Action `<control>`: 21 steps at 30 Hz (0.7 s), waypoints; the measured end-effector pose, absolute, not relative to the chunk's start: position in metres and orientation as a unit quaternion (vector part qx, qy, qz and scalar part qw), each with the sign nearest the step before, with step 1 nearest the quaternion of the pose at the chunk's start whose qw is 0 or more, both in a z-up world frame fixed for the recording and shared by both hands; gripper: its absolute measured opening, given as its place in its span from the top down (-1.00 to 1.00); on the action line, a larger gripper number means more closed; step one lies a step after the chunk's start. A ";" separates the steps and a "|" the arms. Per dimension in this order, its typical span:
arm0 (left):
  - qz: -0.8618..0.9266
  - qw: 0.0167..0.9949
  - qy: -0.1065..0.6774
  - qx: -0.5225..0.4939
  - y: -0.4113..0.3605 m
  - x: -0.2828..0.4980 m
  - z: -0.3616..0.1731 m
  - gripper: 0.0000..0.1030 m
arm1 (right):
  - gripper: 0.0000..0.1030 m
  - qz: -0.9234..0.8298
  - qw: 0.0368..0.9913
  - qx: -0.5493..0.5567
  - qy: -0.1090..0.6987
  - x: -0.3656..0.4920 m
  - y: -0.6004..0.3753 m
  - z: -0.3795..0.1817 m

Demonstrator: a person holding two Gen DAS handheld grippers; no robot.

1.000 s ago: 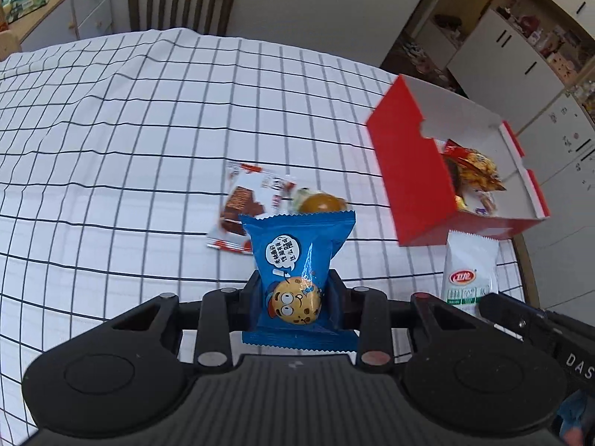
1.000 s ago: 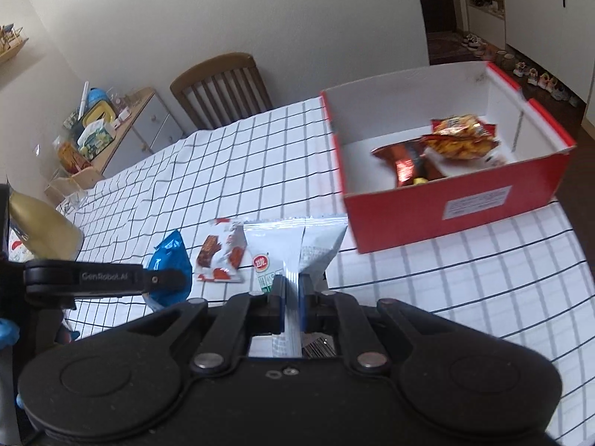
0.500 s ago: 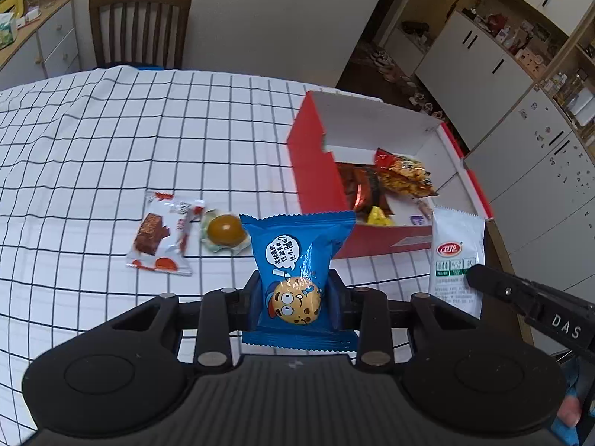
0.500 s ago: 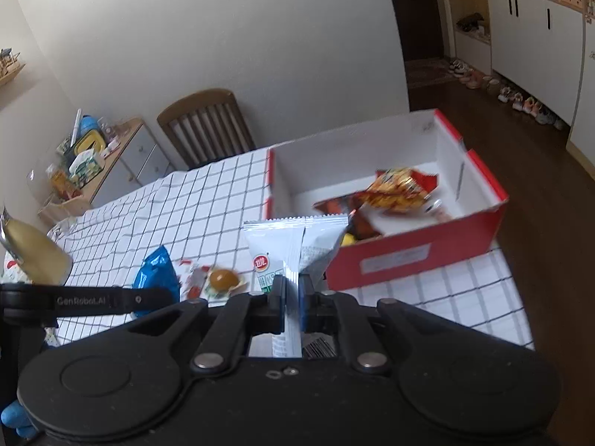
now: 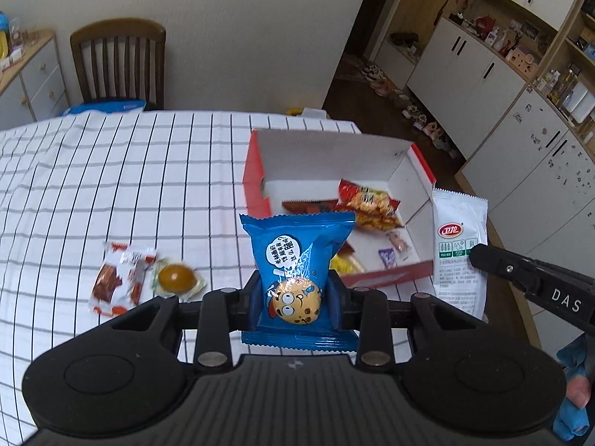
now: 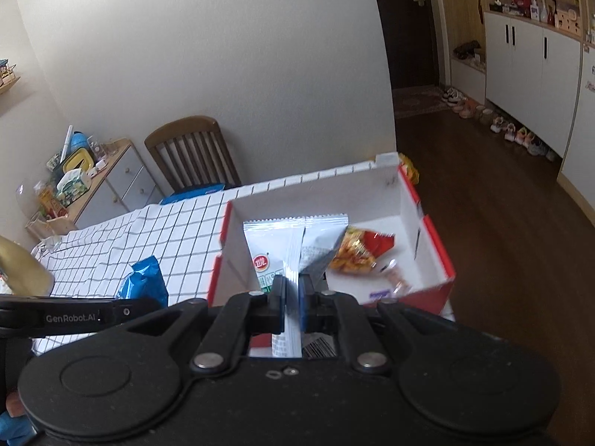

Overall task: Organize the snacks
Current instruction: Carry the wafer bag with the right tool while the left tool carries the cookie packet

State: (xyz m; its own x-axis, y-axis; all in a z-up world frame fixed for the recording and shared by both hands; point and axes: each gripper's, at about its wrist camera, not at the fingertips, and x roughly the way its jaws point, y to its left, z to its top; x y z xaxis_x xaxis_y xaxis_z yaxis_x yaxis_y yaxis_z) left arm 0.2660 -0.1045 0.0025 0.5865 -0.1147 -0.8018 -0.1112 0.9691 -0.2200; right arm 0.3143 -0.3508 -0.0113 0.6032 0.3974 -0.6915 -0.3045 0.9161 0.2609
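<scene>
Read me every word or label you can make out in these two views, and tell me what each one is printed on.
"DAS": on the right tool's arm, its end out of frame.
"GenRobot.AI": on the left tool's arm.
Chinese characters in a speech bubble: on the blue cookie packet; hard to transcribe.
Red logo and fine print on the white packet: too small to read.
Box label: blurred.

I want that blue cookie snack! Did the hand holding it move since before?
Yes. The left gripper, shut on the blue cookie packet, has moved toward the red box: the box now sits right behind the packet, instead of off to the right.
</scene>
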 end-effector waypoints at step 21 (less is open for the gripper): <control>0.033 0.889 0.452 -0.071 -0.152 0.354 -0.013 0.35 | 0.90 0.147 0.914 0.037 0.376 0.403 -0.378 -0.030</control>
